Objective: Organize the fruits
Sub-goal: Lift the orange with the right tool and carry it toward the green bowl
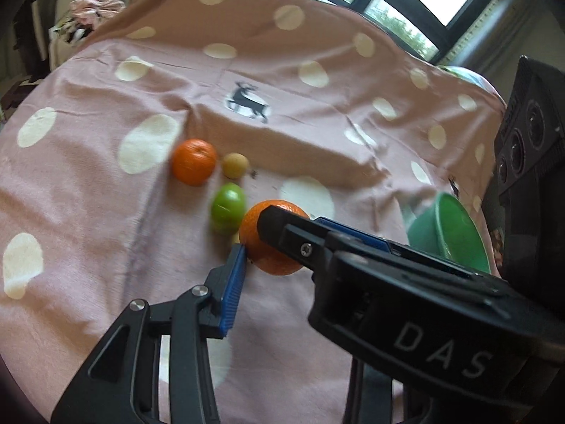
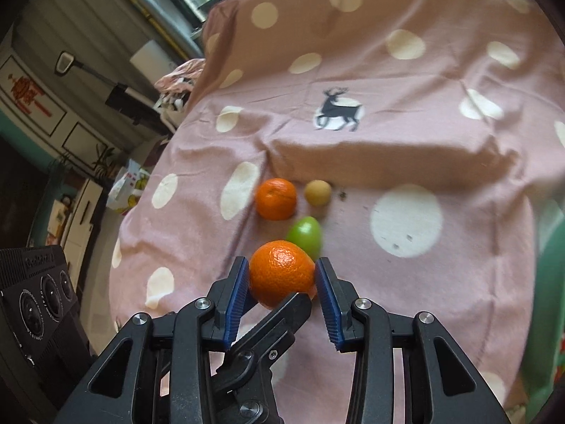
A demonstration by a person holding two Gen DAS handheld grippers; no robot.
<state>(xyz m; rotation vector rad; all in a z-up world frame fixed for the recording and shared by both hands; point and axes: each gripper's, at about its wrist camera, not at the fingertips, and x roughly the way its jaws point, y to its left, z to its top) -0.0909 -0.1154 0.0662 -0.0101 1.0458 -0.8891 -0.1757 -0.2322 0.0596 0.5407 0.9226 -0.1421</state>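
Observation:
An orange (image 2: 279,268) sits between the blue pads of my right gripper (image 2: 282,274), which is shut on its two sides. My left gripper (image 1: 268,251) holds the same orange (image 1: 272,243). Its left pad (image 1: 236,275) touches the fruit's lower left edge. Its other finger (image 2: 286,314) presses under the fruit, hidden in the left wrist view by the right gripper's finger (image 1: 286,233). On the cloth behind lie a second orange (image 1: 194,166) (image 2: 276,198), a green fruit (image 1: 228,206) (image 2: 305,235) and a small yellow-brown fruit (image 1: 233,165) (image 2: 317,192).
A green bowl (image 1: 455,233) stands at the right on the pink dotted cloth (image 1: 88,212), seen as a green blur (image 2: 551,300) in the right wrist view. A raised fold (image 2: 381,162) runs behind the fruits. A black box with round lenses (image 1: 529,141) is close by.

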